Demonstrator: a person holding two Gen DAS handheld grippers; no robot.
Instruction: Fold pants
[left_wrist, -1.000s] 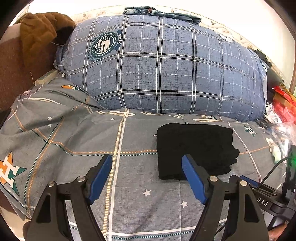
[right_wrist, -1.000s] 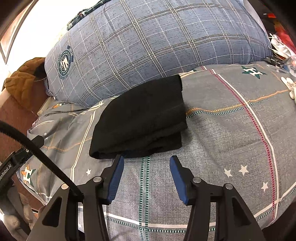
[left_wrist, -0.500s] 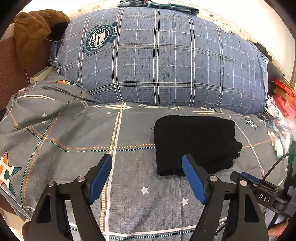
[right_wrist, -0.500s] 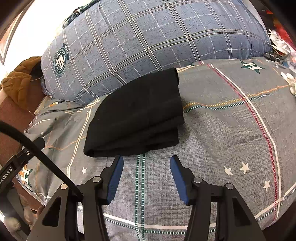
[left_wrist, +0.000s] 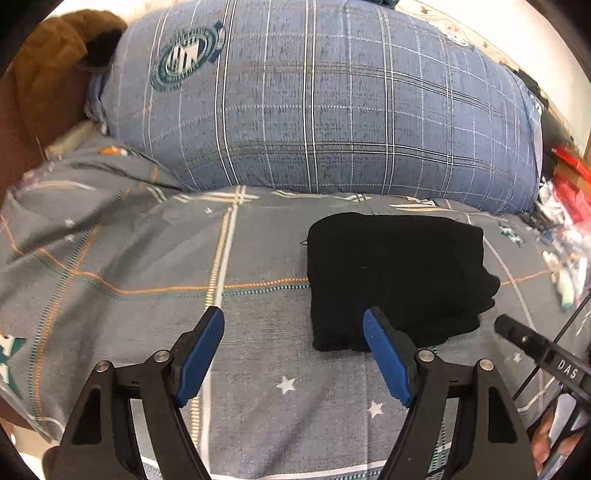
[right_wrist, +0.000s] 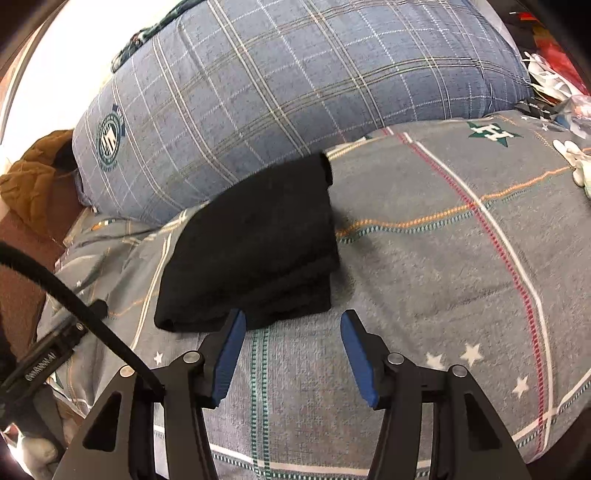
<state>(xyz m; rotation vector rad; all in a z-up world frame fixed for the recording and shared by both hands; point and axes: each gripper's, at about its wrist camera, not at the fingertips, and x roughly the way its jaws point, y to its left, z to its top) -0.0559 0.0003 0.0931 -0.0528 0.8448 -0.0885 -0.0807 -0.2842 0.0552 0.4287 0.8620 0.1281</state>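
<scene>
Black pants (left_wrist: 397, 275) lie folded into a compact stack on the grey patterned bedspread (left_wrist: 147, 266), just in front of the pillow. My left gripper (left_wrist: 293, 325) is open and empty, hovering over the bedspread to the front left of the stack; its right fingertip overlaps the stack's near edge in view. In the right wrist view the folded pants (right_wrist: 258, 243) lie ahead and to the left. My right gripper (right_wrist: 291, 328) is open and empty, just short of the stack's near edge.
A big blue plaid pillow (left_wrist: 314, 107) stands behind the pants. A brown garment (left_wrist: 48, 74) lies at the far left. Red packaging and small clutter (left_wrist: 569, 206) crowd the right edge. The other gripper's body (left_wrist: 543, 354) and cable (right_wrist: 74, 299) show at the sides.
Both grippers have drawn slightly nearer to the folded pants and stayed open. The pants have not moved.
</scene>
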